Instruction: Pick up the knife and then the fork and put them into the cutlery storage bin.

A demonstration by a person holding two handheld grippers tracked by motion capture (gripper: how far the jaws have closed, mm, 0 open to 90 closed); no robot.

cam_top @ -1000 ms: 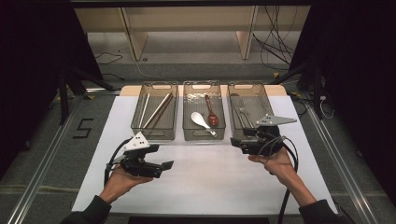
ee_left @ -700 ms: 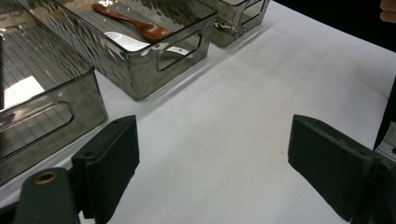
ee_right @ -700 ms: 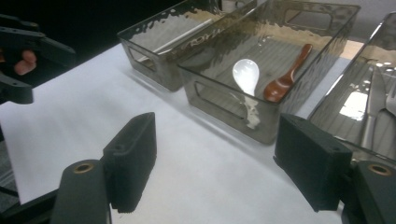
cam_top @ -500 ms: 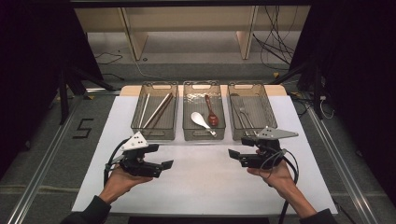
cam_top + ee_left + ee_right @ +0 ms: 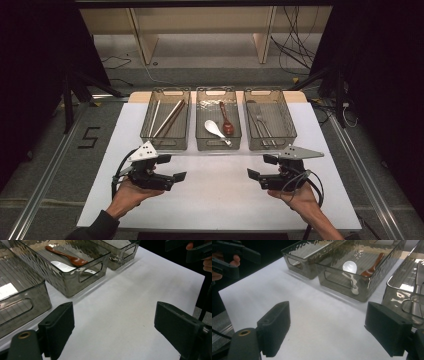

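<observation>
Grippers first: your left gripper (image 5: 175,169) hangs over the white table (image 5: 220,200), near its front left, jaws spread wide with nothing between them. Your right gripper (image 5: 260,167) hangs over the front right, jaws likewise wide and empty. The two point inward toward each other, well apart, with bare table between them.

Nearest them are three clear bins in a row across the far half of the table. The middle bin (image 5: 218,142) holds a white spoon (image 5: 215,129) and a brown spoon (image 5: 226,120), lying side by side. The left bin (image 5: 165,142) holds long sticks (image 5: 169,118), laid lengthwise. The right bin (image 5: 272,142) holds metal cutlery (image 5: 261,122).

From the left gripper view, the middle bin (image 5: 75,280) lies ahead and left of the jaws, brown spoon (image 5: 67,256) inside. From the right gripper view, the middle bin (image 5: 347,282) lies ahead, white spoon (image 5: 350,266) inside.
</observation>
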